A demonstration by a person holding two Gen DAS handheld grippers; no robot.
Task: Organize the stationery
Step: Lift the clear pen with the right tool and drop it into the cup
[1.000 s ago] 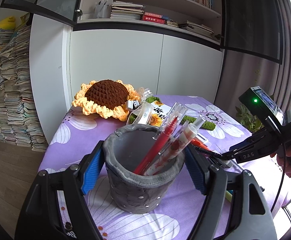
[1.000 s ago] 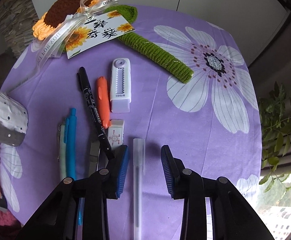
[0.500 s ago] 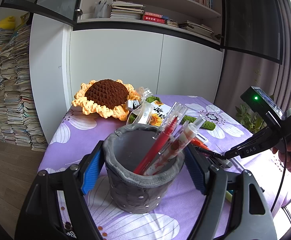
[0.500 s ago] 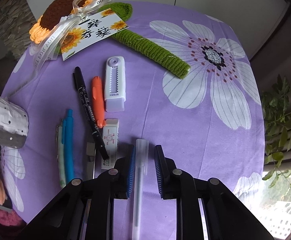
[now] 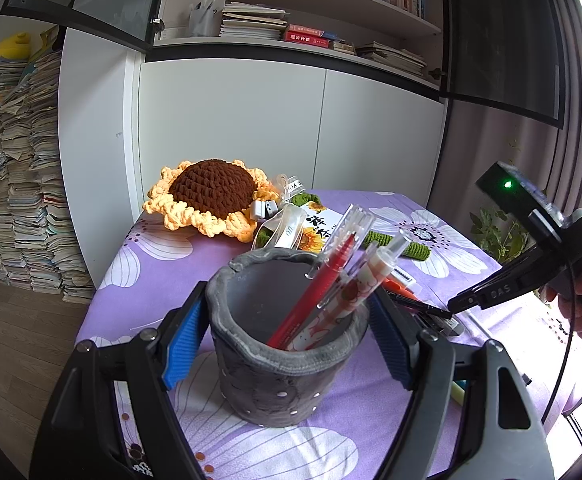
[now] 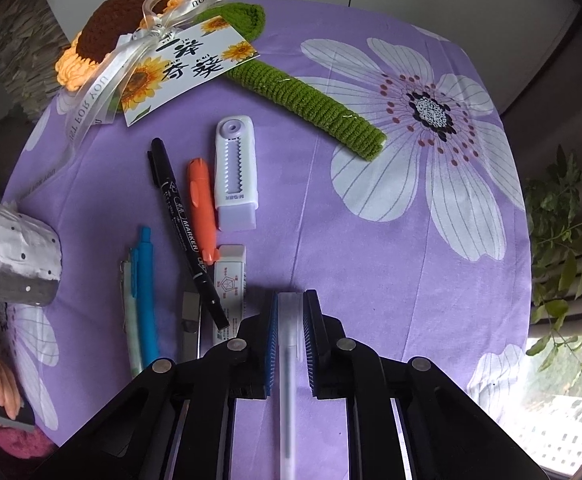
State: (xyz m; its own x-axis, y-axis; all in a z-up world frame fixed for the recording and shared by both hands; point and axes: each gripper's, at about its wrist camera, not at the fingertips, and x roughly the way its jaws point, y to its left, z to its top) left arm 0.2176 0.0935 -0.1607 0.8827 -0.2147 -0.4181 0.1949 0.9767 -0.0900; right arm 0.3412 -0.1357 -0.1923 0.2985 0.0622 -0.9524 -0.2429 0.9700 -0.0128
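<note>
My left gripper (image 5: 287, 334) is shut on a grey pen holder (image 5: 287, 356) that stands on the purple cloth and holds a red pen (image 5: 315, 292) and several other pens. My right gripper (image 6: 290, 332) is shut on a clear white pen (image 6: 290, 364) and shows at the right of the left wrist view (image 5: 503, 288). On the cloth to its left lie a black marker (image 6: 185, 228), an orange highlighter (image 6: 202, 210), a white correction tape (image 6: 236, 172), an eraser (image 6: 229, 284), a blue pen (image 6: 147, 292) and a pale green pen (image 6: 129, 312).
A crochet sunflower (image 5: 211, 196) with a green stem (image 6: 303, 92), ribbon and card (image 6: 187, 72) lies at the table's far side. The pen holder's edge (image 6: 15, 256) shows at the left of the right wrist view. Book stacks (image 5: 15, 176) and a white cabinet (image 5: 291, 132) stand behind. A plant (image 6: 563, 232) is right.
My right gripper closed from open onto the clear white pen and lifted it slightly off the cloth. My left gripper and the pen holder stayed still.
</note>
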